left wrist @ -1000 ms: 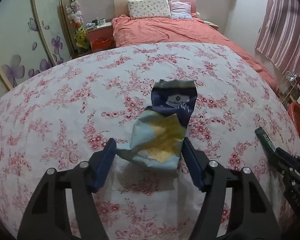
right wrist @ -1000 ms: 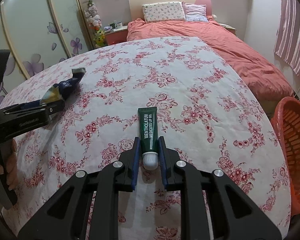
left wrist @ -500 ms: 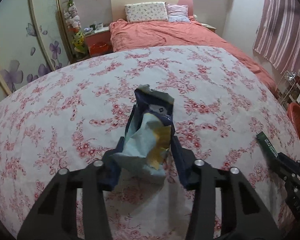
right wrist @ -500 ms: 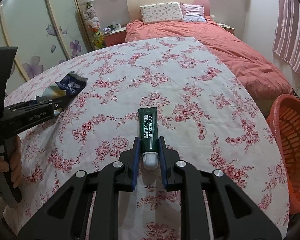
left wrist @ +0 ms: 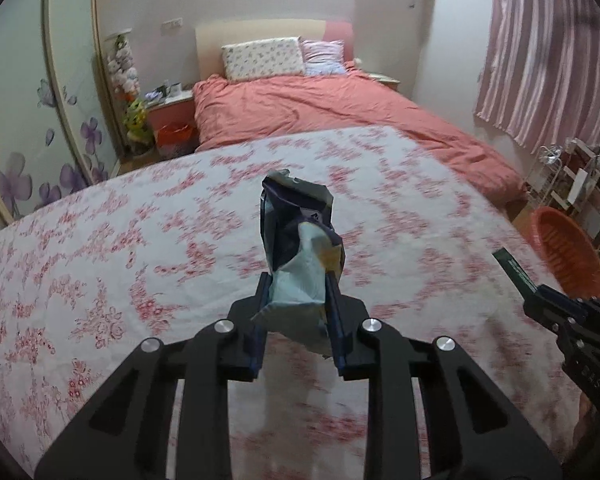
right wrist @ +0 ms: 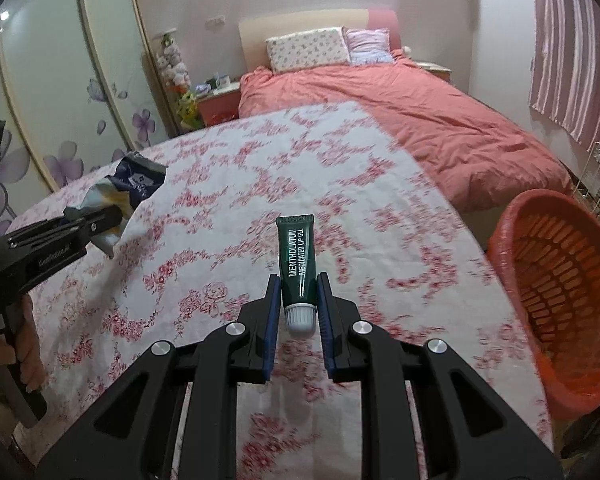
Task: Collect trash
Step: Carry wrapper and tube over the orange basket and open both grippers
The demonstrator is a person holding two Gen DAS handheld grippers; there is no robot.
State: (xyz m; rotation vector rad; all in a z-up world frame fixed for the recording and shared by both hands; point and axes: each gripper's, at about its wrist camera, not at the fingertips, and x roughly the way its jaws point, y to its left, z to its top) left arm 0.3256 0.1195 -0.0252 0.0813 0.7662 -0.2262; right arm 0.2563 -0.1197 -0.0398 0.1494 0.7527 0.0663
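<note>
Left gripper (left wrist: 298, 286): jaws just been closing, now pinch crumpled snack bag (left wrist: 300, 240), dark blue and pale blue with yellow patch; white logo on bag too small to read. Bag held clear above floral-cloth worktop (left wrist: 100, 260).

Right gripper (right wrist: 298, 288): jaws clamped on green tube (right wrist: 296, 258), white cap toward camera; white print reads "MENTHOLATUM MEDICATED LIP GEL". Tube also off worktop.

Orange basket (right wrist: 556, 288) just beside worktop's right edge.
</note>
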